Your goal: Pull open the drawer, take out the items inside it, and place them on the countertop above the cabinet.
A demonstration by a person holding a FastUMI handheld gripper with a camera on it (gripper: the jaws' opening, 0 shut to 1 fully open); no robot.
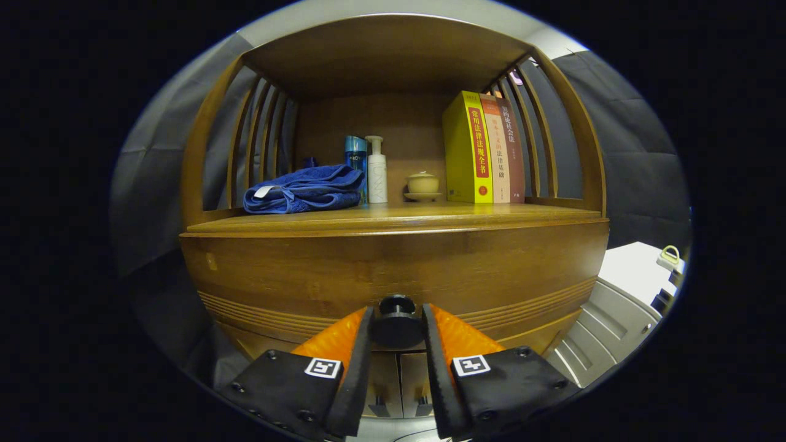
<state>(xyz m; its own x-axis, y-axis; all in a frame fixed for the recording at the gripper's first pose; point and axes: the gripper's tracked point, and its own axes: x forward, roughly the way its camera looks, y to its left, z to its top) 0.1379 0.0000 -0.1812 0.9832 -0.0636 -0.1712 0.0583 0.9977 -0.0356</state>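
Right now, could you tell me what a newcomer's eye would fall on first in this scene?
Probably the round dark drawer knob, sitting between the gripper's jaws, which appear shut on it against the closed wooden drawer front. Next, on the countertop above, the tall yellow book standing with two others at the right, and the folded blue towel lying at the left.

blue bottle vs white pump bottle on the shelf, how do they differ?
The blue bottle is translucent blue with a flat cap; the white pump bottle is opaque white with a pump head. The blue bottle stands partly behind the blue towel; the white one stands clear beside it. Both stand upright on the countertop. The gripper straddles the drawer knob.
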